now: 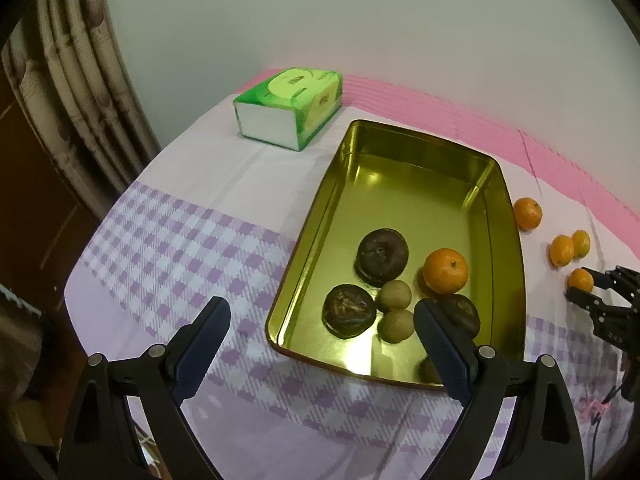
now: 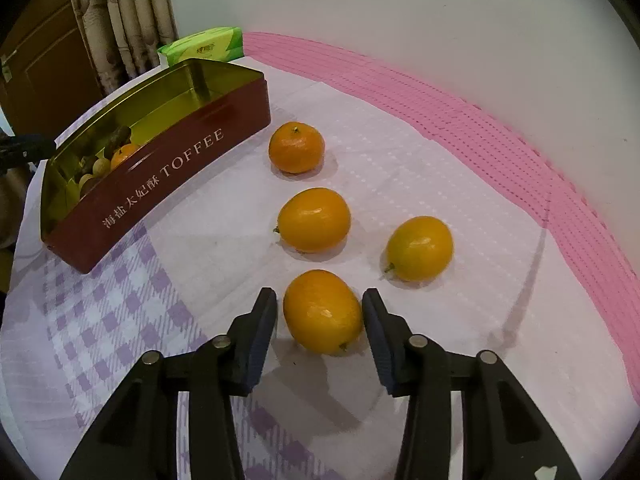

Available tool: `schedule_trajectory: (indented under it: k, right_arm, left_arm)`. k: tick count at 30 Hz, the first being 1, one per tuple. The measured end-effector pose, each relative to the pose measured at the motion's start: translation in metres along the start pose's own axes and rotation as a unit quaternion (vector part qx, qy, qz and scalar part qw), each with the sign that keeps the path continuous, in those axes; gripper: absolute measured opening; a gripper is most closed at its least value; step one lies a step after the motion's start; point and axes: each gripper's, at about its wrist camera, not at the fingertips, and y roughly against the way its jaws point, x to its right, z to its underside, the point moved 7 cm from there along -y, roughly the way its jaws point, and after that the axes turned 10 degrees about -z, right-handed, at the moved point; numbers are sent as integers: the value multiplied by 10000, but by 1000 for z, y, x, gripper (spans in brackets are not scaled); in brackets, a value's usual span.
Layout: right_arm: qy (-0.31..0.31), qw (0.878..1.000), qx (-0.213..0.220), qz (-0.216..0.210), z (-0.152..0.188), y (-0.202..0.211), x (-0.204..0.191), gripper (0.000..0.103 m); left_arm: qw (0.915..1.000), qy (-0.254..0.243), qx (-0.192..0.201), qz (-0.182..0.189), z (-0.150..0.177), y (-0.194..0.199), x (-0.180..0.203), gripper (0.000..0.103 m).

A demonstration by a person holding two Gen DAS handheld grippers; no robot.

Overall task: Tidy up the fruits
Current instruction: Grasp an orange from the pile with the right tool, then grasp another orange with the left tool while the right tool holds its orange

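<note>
A gold-lined tin (image 1: 404, 164), red outside and marked TOFFEE (image 2: 168, 168), holds a mandarin (image 1: 445, 271), three dark wrinkled fruits (image 1: 382, 256) and two small greenish-brown ones (image 1: 395, 296). To its right, on the cloth, lie a mandarin (image 2: 296, 147) and three smooth orange oval fruits. My right gripper (image 2: 320, 312) straddles the nearest oval fruit (image 2: 322, 312), which rests on the cloth. A thin gap shows at the left finger (image 2: 264, 332). My left gripper (image 1: 320, 306) hovers wide open over the tin's near end, holding nothing. The right gripper (image 1: 584, 286) also shows at that view's right edge.
A green tissue pack (image 1: 288, 106) lies behind the tin at the back left. A pink band of cloth (image 2: 460, 112) runs along the wall. Curtains (image 1: 80, 80) and a brown door stand beyond the table's left edge.
</note>
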Motion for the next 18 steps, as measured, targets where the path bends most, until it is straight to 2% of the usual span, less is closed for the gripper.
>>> schedule_trajectory:
  k: [1, 5, 8, 12, 18]
  right_arm:
    - [27, 10000, 30, 26, 1, -1, -1, 36]
    - [-63, 9997, 211, 55, 3, -1, -3, 36]
    - [-224, 9992, 331, 21, 8, -1, -2, 35]
    - [-486, 9974, 495, 202, 13, 4, 4, 34]
    - [-1082, 9877, 686, 898, 27, 19, 43, 34]
  left_arm:
    - [10000, -38, 23, -6, -1, 1, 2, 93]
    - [9995, -267, 154, 50, -6, 11, 21, 93]
    - [9981, -495, 293, 199, -13, 21, 45, 93]
    - [9953, -702, 471, 473, -23, 34, 83, 93]
    - [9889, -1073, 624, 822, -29, 42, 140, 93]
